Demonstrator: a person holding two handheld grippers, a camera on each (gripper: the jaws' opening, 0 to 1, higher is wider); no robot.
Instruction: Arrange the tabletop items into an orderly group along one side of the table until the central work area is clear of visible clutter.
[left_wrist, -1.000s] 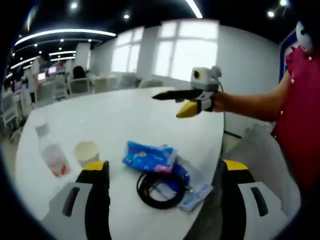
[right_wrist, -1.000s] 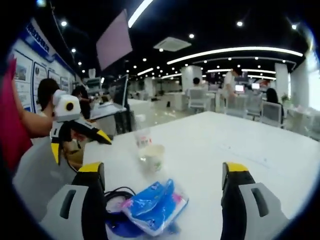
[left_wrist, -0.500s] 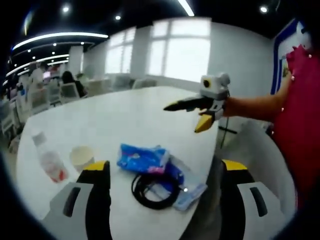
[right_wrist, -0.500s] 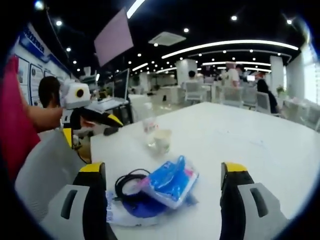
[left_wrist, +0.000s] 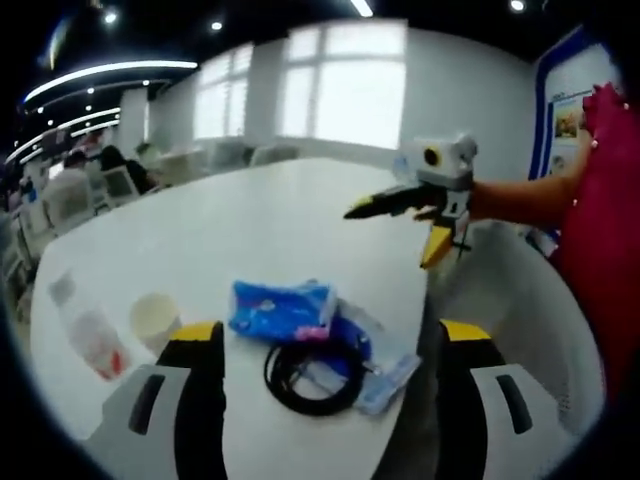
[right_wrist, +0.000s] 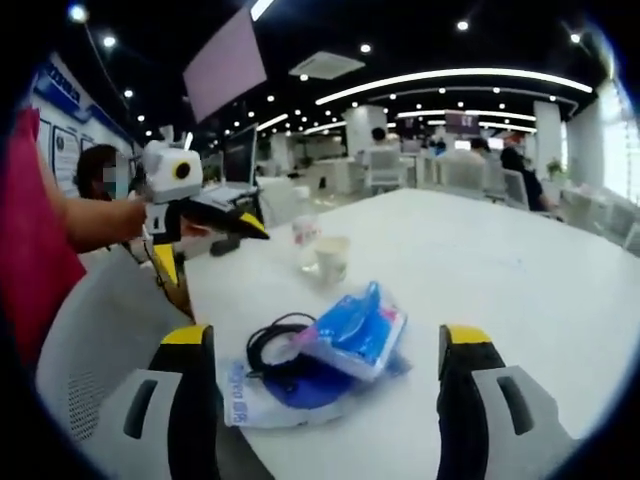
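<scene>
1. A blue packet lies near the tabletop edge, resting on a coiled black cable and a flat clear-and-blue bag; in the right gripper view the packet overlaps the cable and bag.
2. A paper cup and a plastic bottle stand beside each other, apart from the pile; the bottle is blurred.
3. The left gripper hovers over the pile, jaws wide apart and holding nothing.
4. The right gripper points at the pile from the other side, jaws spread, empty.
5. The left gripper view shows the right gripper held out over the tabletop edge on an outstretched arm; its jaws gape.
</scene>
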